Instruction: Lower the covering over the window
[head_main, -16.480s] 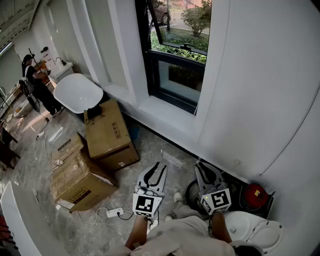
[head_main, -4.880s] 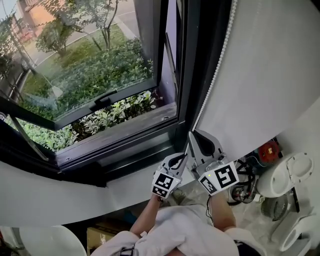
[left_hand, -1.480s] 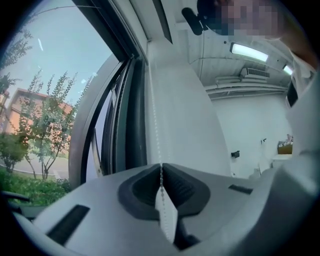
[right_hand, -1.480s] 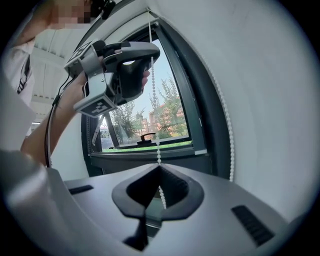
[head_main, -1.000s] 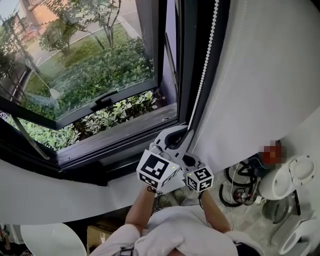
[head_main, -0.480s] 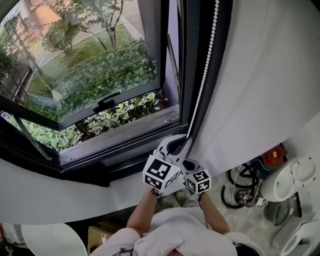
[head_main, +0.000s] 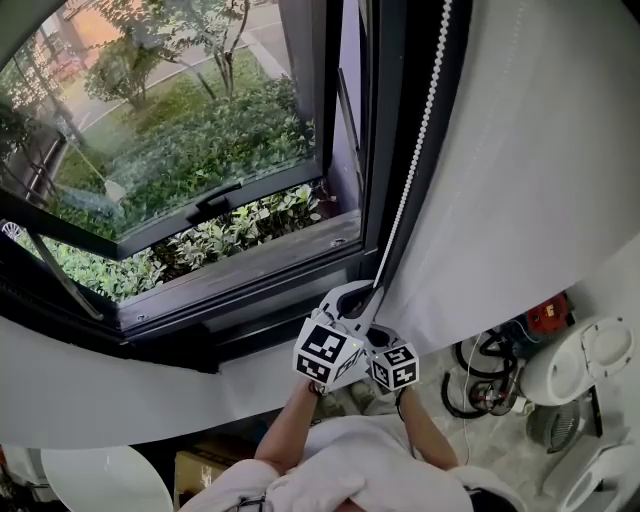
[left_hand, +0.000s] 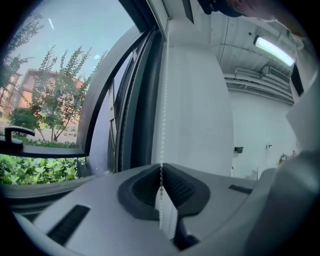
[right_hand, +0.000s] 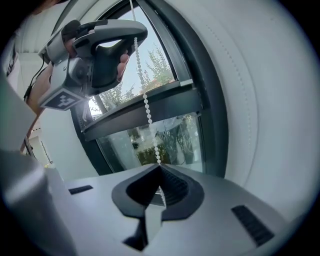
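A white bead chain (head_main: 410, 165) hangs along the black window frame (head_main: 385, 120), next to the white wall (head_main: 530, 150). My left gripper (head_main: 374, 293) is shut on the chain; in the left gripper view the beads (left_hand: 166, 90) run straight up from its closed jaws (left_hand: 161, 169). My right gripper (head_main: 380, 342) sits just below it, half hidden under the left gripper's marker cube, and is also shut on the chain (right_hand: 148, 112). In the right gripper view the left gripper (right_hand: 136, 33) is above the right gripper (right_hand: 160, 169). The covering itself is out of sight above.
The window sash (head_main: 215, 200) is tilted open outward over green shrubs (head_main: 190, 140). A white sill (head_main: 110, 400) runs below. On the floor at lower right lie coiled cables (head_main: 480, 372), a red object (head_main: 545, 312) and white fixtures (head_main: 590, 360).
Both grippers have come down a little along the window frame, still closed on the bead chain. The left one stays above the right.
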